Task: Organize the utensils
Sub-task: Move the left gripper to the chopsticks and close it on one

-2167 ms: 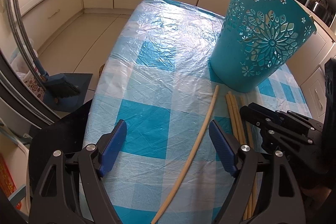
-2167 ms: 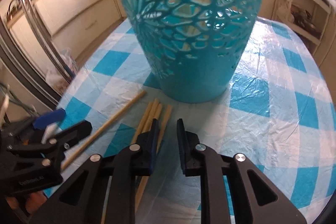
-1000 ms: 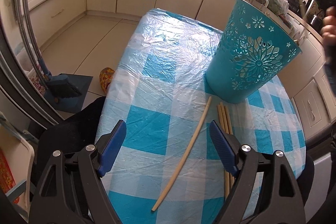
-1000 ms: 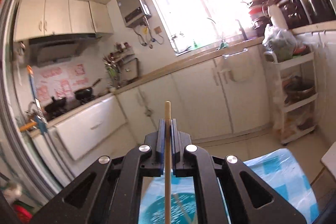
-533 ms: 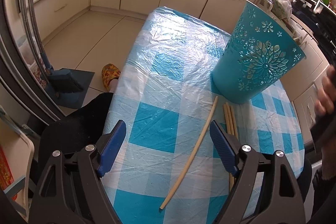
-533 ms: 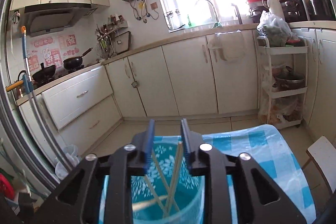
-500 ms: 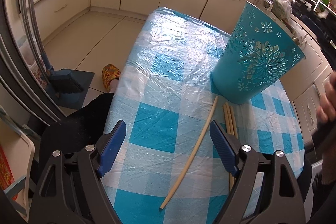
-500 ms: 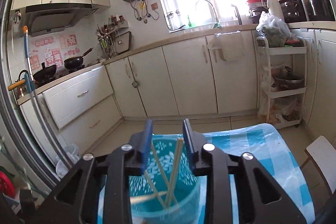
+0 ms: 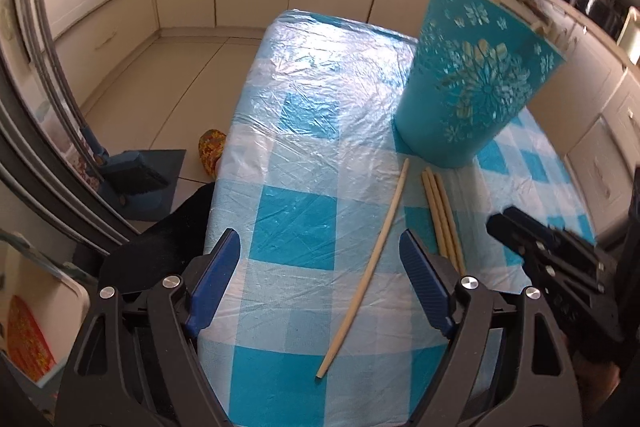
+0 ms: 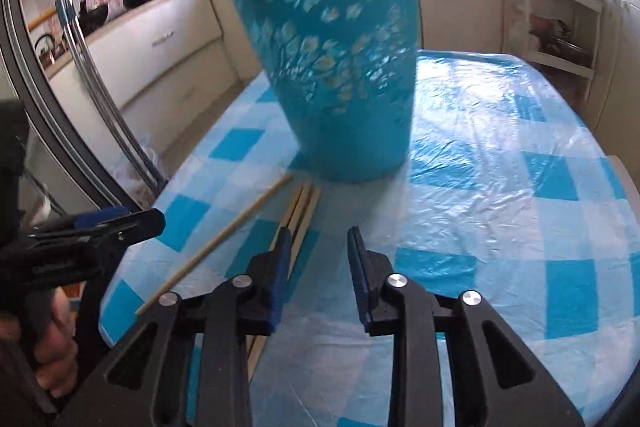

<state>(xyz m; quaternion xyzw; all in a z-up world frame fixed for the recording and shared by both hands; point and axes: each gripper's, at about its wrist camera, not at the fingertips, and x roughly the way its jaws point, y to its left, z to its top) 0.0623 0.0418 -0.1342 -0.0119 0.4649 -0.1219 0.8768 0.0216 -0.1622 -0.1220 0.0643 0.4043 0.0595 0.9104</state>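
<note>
Four sticks (image 9: 442, 219) beside teal bin (image 9: 472, 83), both claws parted, no legible writing

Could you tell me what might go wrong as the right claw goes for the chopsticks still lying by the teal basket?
The three chopsticks lie packed side by side, so the open right claw may pinch several or nudge them askew. The longer stick ends near the table edge; a bump could roll it off. The tall teal basket stands close and might be knocked.

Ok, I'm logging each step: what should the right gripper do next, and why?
Probably lower the open right gripper onto the three bundled wooden chopsticks; it's empty and they lie on the checked tablecloth beside the teal cut-out plastic basket.
</note>
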